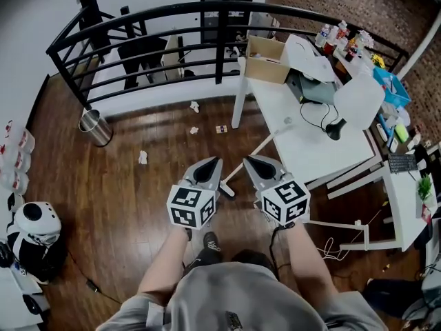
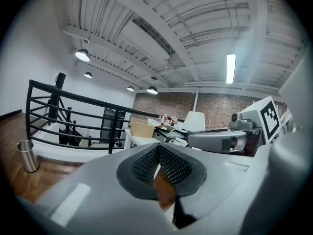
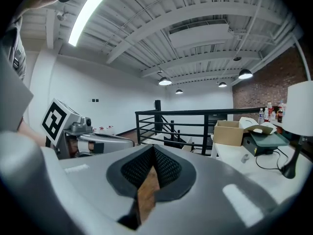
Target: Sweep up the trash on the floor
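- My left gripper (image 1: 212,164) and right gripper (image 1: 251,163) hang side by side off the near left corner of the long white table (image 1: 303,150), each with its jaws pressed together on nothing.
- A slim white pole (image 1: 258,150) slants from the table's left edge to the dark wooden floor (image 1: 124,192).
- Crumpled white paper scraps lie left of the table: two (image 1: 195,106) (image 1: 194,130) near its far leg, one (image 1: 142,157) further out.
- The curved black metal railing (image 1: 172,19) bounds the floor beyond the table; a round steel bin (image 1: 95,127) stands at its foot, well left.
- A broad stretch of floor runs left of the table.
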A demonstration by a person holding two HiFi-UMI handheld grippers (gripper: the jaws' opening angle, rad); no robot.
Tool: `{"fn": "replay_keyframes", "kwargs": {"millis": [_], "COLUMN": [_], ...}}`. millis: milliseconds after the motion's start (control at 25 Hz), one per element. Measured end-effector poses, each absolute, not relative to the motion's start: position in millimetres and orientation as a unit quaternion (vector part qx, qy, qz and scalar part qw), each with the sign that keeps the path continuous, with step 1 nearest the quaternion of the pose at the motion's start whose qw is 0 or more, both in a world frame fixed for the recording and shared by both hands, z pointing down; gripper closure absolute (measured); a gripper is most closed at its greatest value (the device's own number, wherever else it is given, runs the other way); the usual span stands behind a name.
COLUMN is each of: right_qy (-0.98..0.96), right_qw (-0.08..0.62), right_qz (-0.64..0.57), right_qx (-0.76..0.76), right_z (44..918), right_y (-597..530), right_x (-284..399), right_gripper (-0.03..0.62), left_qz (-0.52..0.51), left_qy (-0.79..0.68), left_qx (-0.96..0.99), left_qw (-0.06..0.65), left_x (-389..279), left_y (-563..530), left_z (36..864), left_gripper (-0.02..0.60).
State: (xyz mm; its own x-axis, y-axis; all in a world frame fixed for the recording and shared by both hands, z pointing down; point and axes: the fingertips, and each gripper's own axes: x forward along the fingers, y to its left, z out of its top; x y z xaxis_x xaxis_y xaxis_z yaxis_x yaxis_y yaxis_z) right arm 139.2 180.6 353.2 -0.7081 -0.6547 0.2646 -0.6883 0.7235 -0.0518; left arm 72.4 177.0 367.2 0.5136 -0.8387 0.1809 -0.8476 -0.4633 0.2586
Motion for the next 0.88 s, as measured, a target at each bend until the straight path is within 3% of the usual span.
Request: {"fn": "replay_keyframes", "kwargs": {"millis": [880], "right_qy": [-0.893], "right_qw": [0.136], "right_qz": [0.152], "right_qx": [0.401], "right_z": [417], "right_y": [56], "right_x": [242], "right_gripper": [0.594], "left_qz": [0.06], "left_qy": [-0.486], "left_qx": [0.853], "left_qw": [0.181], "left_x": [158], "left_y": [62], "left_z": [416], "left_gripper": [0.574]}}
